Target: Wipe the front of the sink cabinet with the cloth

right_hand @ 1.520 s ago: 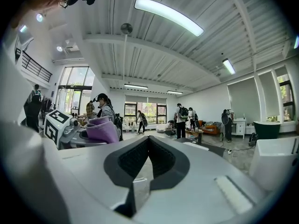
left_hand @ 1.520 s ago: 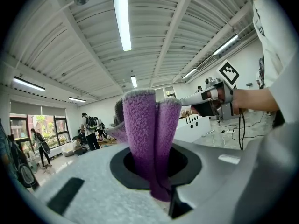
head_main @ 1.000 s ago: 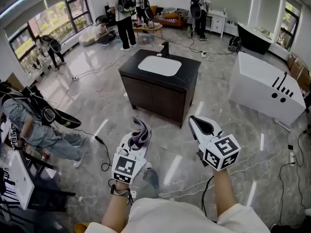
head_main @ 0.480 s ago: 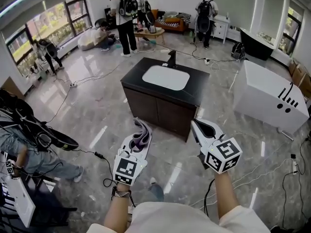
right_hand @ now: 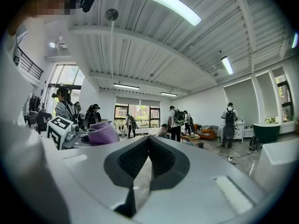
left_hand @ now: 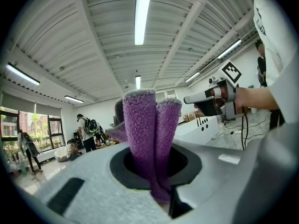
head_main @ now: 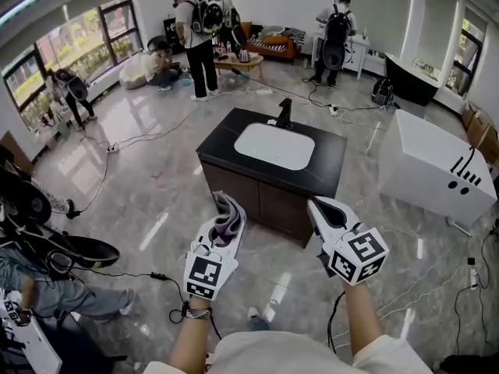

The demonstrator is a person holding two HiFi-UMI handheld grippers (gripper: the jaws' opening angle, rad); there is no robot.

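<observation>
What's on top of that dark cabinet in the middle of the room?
A black countertop with a white sink set into it, and a black tap at the sink's far edge. The closed doors hide whatever is inside the cabinet.

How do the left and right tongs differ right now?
The left tongs grip the purple cloth; the right tongs hold nothing. The left tongs' jaws are held apart by the cloth's folds; the right tongs' jaws meet. Both hover in front of the sink cabinet, not touching it.

left tongs (head_main: 228,223), right tongs (head_main: 316,203): white | marker cubes (head_main: 356,253): black-white | shirt (head_main: 273,354): cream
</observation>
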